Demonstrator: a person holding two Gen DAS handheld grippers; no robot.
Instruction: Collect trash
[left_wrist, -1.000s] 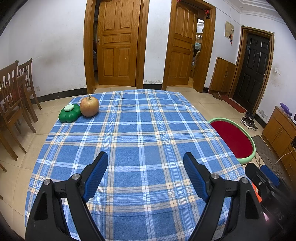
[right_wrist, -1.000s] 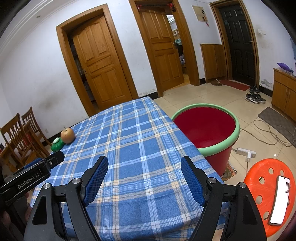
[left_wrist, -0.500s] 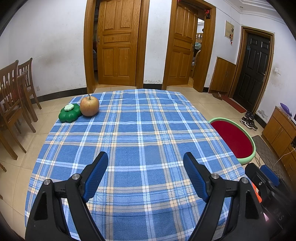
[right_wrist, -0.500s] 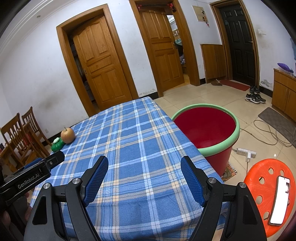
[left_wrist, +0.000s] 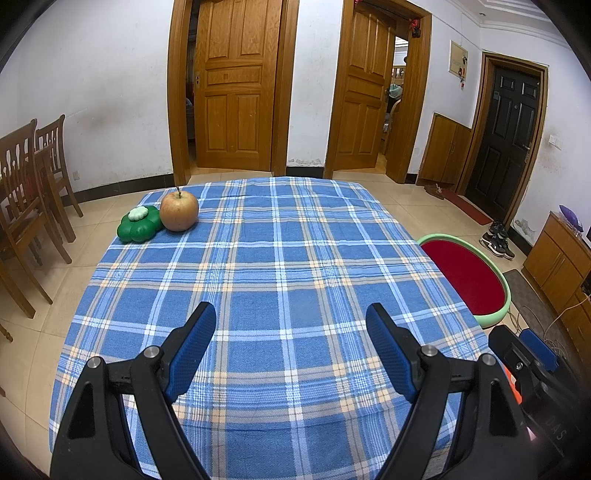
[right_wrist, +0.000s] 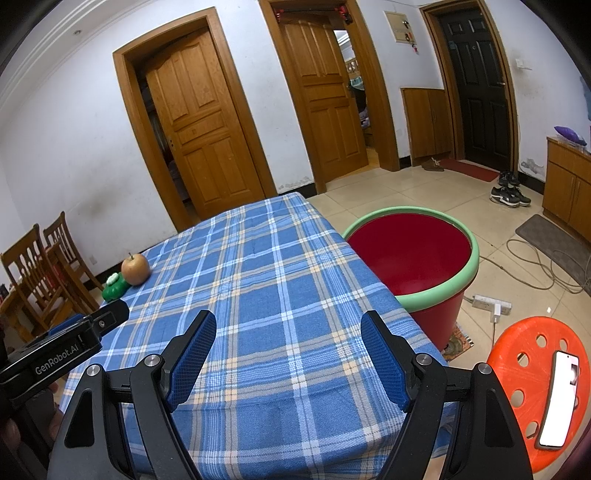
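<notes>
Both tools, left (left_wrist: 291, 345) and right (right_wrist: 288, 345), gape wide, empty, w/ apple (left_wrist: 179, 211) and green toy (left_wrist: 139, 224) far across bench (left_wrist: 295, 266); red bin (right_wrist: 410, 254) waits beside bench for drops.

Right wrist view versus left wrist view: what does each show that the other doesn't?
Only the right wrist view shows the orange stool carrying a phone, and the power strip. Only the left wrist view shows the right gripper's body from the side. Both show the apple, the green toy, the red bin and the plaid tablecloth.
</notes>
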